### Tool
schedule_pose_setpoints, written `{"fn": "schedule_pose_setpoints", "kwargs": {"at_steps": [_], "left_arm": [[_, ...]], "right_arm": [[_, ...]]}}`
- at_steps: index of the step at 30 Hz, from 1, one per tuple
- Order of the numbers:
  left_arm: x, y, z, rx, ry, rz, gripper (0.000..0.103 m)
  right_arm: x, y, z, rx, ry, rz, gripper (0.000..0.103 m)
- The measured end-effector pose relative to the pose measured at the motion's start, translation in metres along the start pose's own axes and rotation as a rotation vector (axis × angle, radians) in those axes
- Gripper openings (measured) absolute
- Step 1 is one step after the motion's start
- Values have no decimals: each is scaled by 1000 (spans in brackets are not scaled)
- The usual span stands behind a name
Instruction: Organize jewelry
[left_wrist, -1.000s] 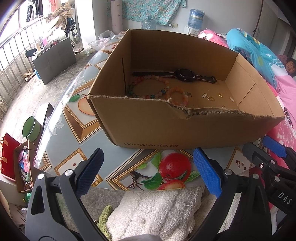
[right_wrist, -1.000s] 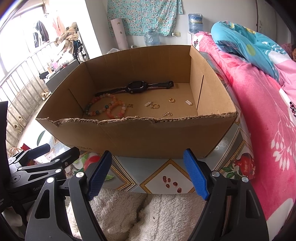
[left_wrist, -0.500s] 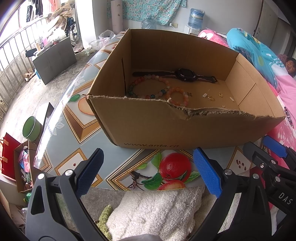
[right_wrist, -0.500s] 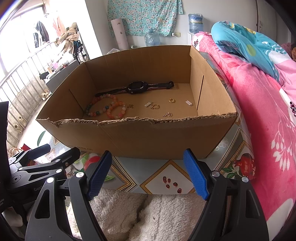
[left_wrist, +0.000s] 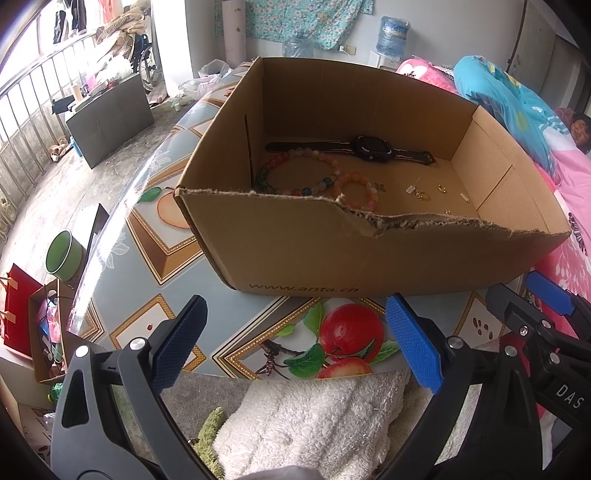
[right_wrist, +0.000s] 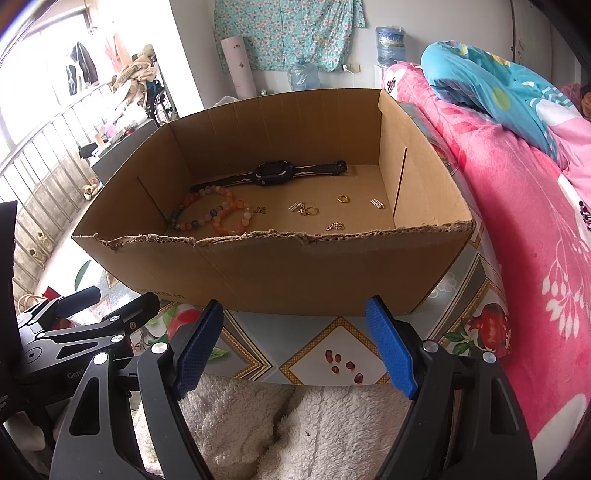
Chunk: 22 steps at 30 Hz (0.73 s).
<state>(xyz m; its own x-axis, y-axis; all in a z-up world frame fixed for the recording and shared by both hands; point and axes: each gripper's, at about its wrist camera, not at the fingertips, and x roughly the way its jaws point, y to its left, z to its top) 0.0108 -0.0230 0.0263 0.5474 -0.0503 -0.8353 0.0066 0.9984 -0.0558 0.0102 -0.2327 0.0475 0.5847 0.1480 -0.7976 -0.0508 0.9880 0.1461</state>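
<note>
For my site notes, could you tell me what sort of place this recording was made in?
Most likely a lived-in bedroom at home: a bed with pink bedding beside the table, a floral cloth on the wall, and a water jug behind.

- The box (right_wrist: 280, 273) sits on the table (right_wrist: 317, 350), just ahead of the right gripper (right_wrist: 295, 345).
- In the box, the watch (right_wrist: 273, 173) lies farthest away.
- The bead bracelets (right_wrist: 218, 216) lie nearer, ahead to the left.
- The small rings (right_wrist: 343, 198) lie ahead to the right.
- The left gripper (left_wrist: 295, 341) is beside it, on the left.

Bright barred window (right_wrist: 33, 155), pink-covered bed (right_wrist: 517, 221), floral wall cloth (right_wrist: 288, 33).
</note>
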Motion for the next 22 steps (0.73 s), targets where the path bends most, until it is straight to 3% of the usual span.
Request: {"fn": "schedule_pose_setpoints", "kwargs": {"at_steps": [22], "left_arm": [[1, 1, -3, -8, 5, 18, 93]], "right_arm": [[0, -1, -1, 2, 1, 1, 78]]}}
